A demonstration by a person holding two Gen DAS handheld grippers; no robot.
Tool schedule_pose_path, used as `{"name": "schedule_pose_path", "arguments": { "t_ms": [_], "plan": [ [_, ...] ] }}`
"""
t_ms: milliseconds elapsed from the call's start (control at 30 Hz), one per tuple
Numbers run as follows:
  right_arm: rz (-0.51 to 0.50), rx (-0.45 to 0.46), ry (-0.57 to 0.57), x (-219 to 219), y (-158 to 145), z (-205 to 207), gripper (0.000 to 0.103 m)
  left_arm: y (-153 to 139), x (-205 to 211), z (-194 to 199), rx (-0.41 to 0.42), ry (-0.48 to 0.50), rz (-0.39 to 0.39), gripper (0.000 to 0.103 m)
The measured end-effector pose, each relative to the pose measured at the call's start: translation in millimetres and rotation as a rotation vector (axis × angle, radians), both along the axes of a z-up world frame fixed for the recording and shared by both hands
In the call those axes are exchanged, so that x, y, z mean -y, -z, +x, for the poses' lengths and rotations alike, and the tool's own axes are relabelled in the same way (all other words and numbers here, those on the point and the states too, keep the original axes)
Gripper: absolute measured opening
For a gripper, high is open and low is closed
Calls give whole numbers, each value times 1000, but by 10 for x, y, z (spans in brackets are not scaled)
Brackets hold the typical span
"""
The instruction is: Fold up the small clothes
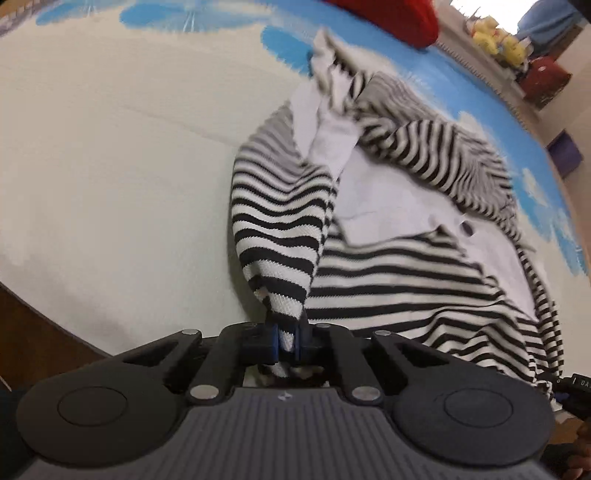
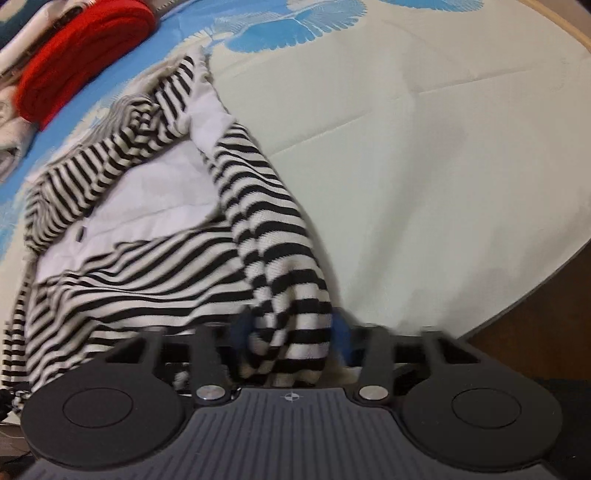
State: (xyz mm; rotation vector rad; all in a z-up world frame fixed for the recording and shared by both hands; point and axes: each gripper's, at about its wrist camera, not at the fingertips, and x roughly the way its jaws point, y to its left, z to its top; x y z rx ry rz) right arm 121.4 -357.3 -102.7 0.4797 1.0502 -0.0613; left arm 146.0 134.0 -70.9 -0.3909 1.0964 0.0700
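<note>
A black-and-white striped top with a white panel (image 1: 388, 236) lies crumpled on a cream sheet; it also shows in the right wrist view (image 2: 147, 240). My left gripper (image 1: 287, 338) is shut on the end of one striped sleeve (image 1: 277, 236), which rises taut from the sheet. My right gripper (image 2: 291, 334) has its blue pads set wide, with the bunched end of the other striped sleeve (image 2: 273, 236) lying between them. The image is blurred there.
A red folded garment (image 2: 77, 59) lies at the far side of the sheet, also in the left wrist view (image 1: 388, 18). The sheet (image 1: 110, 166) has blue flower prints. Yellow toys and a red box (image 1: 543, 74) stand on a shelf beyond. The bed edge (image 2: 535, 295) drops to dark floor.
</note>
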Motion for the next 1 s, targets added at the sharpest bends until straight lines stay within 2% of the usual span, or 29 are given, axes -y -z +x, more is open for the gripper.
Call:
{"name": "schedule_pose_path", "arguments": {
  "t_ms": [33,67,133,200,233,333,400,467,500,533,600,733,900,967,1000],
  "plan": [
    [27,20,-1,5,-35,-17,11,-75,-13,-37,25,-4,-6,7],
    [32,54,2,11,-102,-50,8,-153,-35,-81,52,-10,-21,7],
    [6,147,33,37,-280,-146,6,-288,-53,-179,87,-12,-28,7],
    [21,222,63,95,-473,-251,6,-299,-43,-258,71,-14,-21,7],
    [18,222,62,105,-500,-274,6,-252,-45,-264,50,-18,-20,7],
    [4,81,66,117,-301,-228,7,-73,-10,-177,-31,-13,11,9],
    [39,-12,74,119,-107,-155,8,-4,-27,-103,-66,-21,-13,14],
    [20,-15,69,94,-94,-103,13,10,-50,-82,-75,-33,-35,29],
    [-1,-7,67,72,-111,-89,19,0,-52,-83,-68,-37,-30,37],
    [-11,-2,67,60,-121,-75,27,-1,-53,-77,-65,-41,-23,39],
    [-20,-15,74,42,-100,-48,37,16,-50,-54,-80,-47,-19,39],
    [-15,-63,64,30,31,3,39,111,-68,-67,-110,-66,-25,39],
    [-51,-67,27,-35,60,30,39,155,-11,-71,-120,-39,-2,38],
    [-58,-65,18,-41,60,26,39,169,-3,-77,-122,-33,3,36],
    [-59,-62,16,-35,56,24,38,168,-1,-80,-119,-31,2,30]
  ]
}}
